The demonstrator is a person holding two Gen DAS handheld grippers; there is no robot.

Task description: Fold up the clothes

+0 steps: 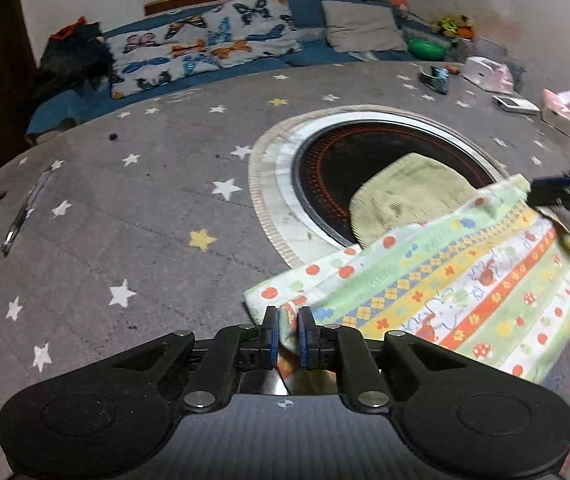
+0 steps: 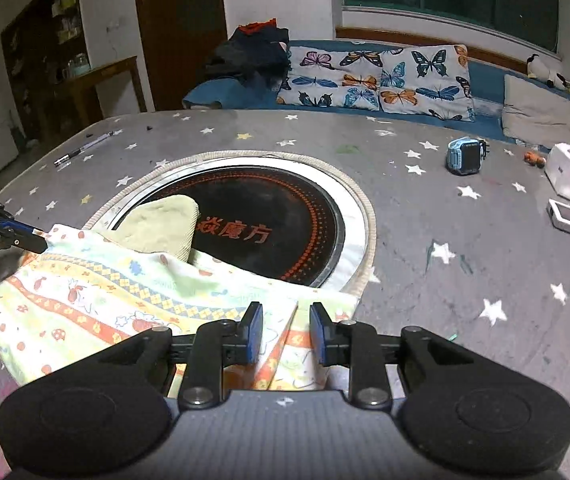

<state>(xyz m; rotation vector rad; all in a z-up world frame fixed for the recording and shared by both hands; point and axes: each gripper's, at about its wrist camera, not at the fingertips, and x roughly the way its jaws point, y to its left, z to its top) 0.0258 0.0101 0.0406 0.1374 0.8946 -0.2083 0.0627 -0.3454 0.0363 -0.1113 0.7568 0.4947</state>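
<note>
While the left gripper (image 1: 288, 334) pinches the patterned cloth (image 1: 445, 280), the right gripper (image 2: 286, 332) gapes over it

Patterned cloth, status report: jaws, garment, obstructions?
Left gripper shut on patterned cloth. Right gripper open around its other corner. Green cloth lies partly underneath.

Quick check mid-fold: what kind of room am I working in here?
Most likely a home living room: a star-print tablecloth around a built-in round cooktop, and behind it a blue bench with butterfly cushions. Both grippers hold a patterned cloth.
</note>
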